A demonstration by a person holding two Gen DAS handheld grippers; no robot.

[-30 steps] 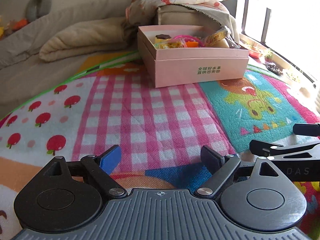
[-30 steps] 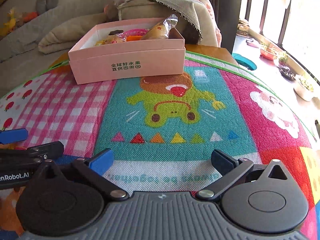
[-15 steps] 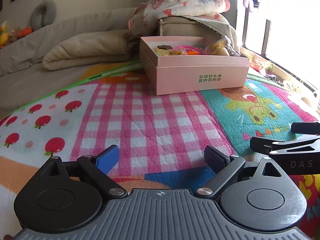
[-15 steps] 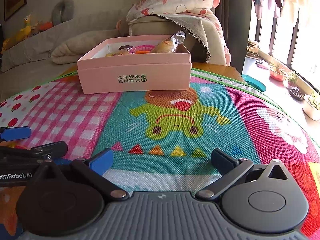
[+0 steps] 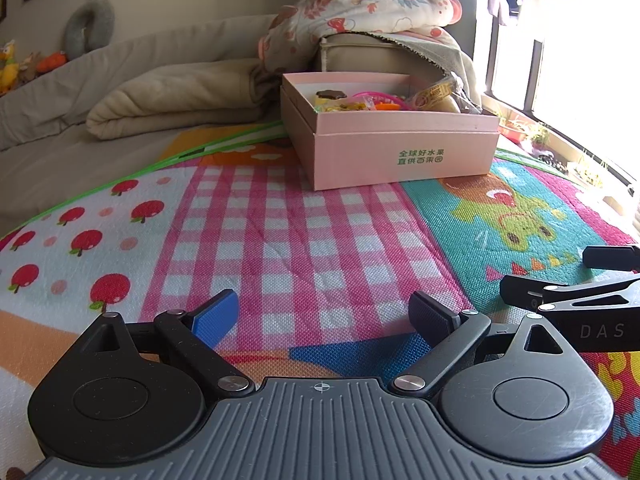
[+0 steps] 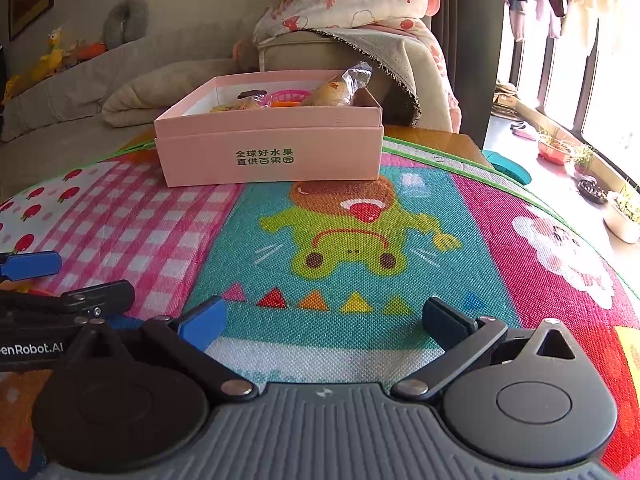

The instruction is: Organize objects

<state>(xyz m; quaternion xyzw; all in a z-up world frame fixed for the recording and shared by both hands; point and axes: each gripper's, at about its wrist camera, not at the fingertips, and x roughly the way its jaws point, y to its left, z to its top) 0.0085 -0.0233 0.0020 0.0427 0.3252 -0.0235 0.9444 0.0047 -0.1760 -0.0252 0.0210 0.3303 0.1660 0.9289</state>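
Observation:
A pink cardboard box [image 5: 404, 152] [image 6: 272, 148] stands at the far side of a colourful play mat [image 5: 304, 248] [image 6: 352, 240]. It holds several small items: a wrapped bread roll [image 6: 336, 88], a pink and orange plastic toy [image 6: 290, 98] and snack packets [image 5: 344, 106]. My left gripper [image 5: 324, 312] is open and empty, low over the pink checked patch. My right gripper [image 6: 324, 316] is open and empty, low over the frog picture. Each gripper shows at the edge of the other's view.
A beige sofa with folded blankets [image 5: 176, 96] and a floral quilt [image 6: 352, 0] lies behind the box. A window with potted plants [image 6: 624, 212] is on the right. The mat's green edge [image 5: 224, 144] runs behind the box.
Both views have tilted up and drawn back a little, so the box sits lower and farther in the frame. Both grippers stay open and empty.

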